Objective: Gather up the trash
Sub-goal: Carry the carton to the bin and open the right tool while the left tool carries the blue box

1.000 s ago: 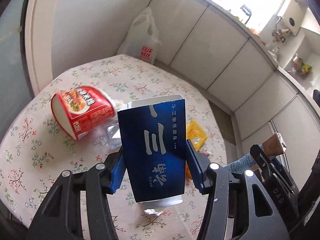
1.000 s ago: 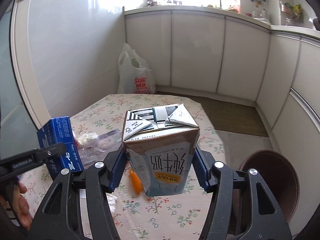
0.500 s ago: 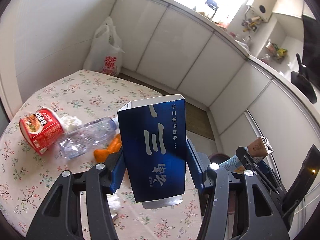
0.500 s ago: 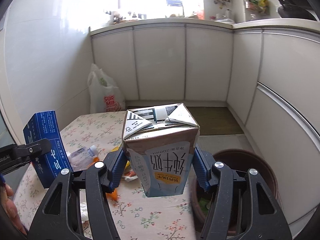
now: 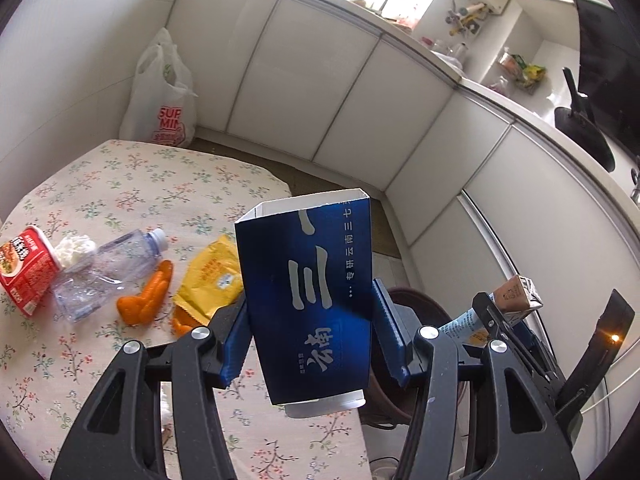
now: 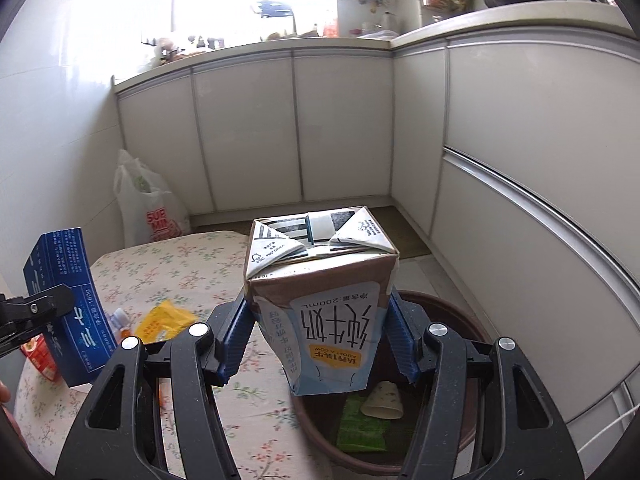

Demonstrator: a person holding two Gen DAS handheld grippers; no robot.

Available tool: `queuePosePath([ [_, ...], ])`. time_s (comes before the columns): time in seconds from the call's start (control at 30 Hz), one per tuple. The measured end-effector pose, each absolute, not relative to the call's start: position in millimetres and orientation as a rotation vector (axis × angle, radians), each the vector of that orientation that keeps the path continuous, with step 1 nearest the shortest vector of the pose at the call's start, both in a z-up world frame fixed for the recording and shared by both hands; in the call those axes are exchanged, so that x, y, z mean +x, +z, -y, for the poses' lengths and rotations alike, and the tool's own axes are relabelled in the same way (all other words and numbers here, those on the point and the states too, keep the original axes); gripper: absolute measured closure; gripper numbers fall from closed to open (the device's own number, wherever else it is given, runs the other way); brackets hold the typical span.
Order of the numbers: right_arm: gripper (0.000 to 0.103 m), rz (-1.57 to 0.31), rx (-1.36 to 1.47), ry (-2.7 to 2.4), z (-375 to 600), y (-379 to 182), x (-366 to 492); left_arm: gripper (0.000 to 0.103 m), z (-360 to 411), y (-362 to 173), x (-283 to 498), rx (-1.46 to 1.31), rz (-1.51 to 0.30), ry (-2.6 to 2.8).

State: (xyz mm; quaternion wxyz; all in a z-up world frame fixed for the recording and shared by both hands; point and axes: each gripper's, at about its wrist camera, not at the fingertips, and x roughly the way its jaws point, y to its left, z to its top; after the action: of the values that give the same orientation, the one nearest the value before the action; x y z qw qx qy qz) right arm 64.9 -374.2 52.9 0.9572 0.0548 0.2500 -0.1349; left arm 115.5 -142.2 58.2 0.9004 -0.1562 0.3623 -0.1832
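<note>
My left gripper is shut on a tall blue carton with white Chinese letters, held above the table's right edge. It also shows in the right wrist view. My right gripper is shut on a brown and white milk carton, held over the near rim of a brown round bin. The bin holds a green wrapper and a paper cup. The milk carton also shows in the left wrist view.
On the floral table lie a red noodle cup, a crushed clear bottle, orange peel, a yellow packet and white tissue. A white shopping bag stands by the white cabinets.
Both grippers have swung to the right with their cartons. The bin has come into view under the right gripper, and the table trash has slid to the left in both views.
</note>
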Motion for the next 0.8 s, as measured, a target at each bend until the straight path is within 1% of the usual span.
queuePosePath([
  [0.17, 0.046, -0.535, 0.122, -0.370, 404.1, 42.6, 68.8, 0.048, 169.0, 59.6, 117.4, -0.301, -0.759, -0.416],
  [0.43, 0.045, -0.603, 0.230, -0.511, 457.0, 24.2, 75.2, 0.048, 211.1, 60.1, 116.4, -0.263, -0.774, -0.470],
  [0.47, 0.042, -0.614, 0.255, -0.522, 462.0, 20.7, 74.4, 0.048, 215.6, 59.7, 115.9, -0.259, -0.775, -0.473],
  [0.5, 0.034, -0.622, 0.286, -0.535, 469.4, 18.2, 74.0, 0.048, 219.0, 59.5, 115.9, -0.255, -0.777, -0.476],
  [0.53, 0.030, -0.621, 0.307, -0.542, 473.9, 16.9, 73.1, 0.048, 223.3, 59.2, 116.0, -0.250, -0.780, -0.479],
  [0.6, 0.029, -0.620, 0.347, -0.556, 483.8, 15.8, 70.2, 0.048, 230.2, 57.9, 116.1, -0.241, -0.784, -0.483],
  [0.7, 0.021, -0.612, 0.392, -0.589, 494.6, 14.9, 64.1, 0.048, 240.0, 54.7, 117.2, -0.230, -0.795, -0.490],
  [0.8, 0.017, -0.601, 0.408, -0.616, 497.9, 17.6, 60.5, 0.048, 249.8, 50.8, 118.3, -0.222, -0.810, -0.498],
])
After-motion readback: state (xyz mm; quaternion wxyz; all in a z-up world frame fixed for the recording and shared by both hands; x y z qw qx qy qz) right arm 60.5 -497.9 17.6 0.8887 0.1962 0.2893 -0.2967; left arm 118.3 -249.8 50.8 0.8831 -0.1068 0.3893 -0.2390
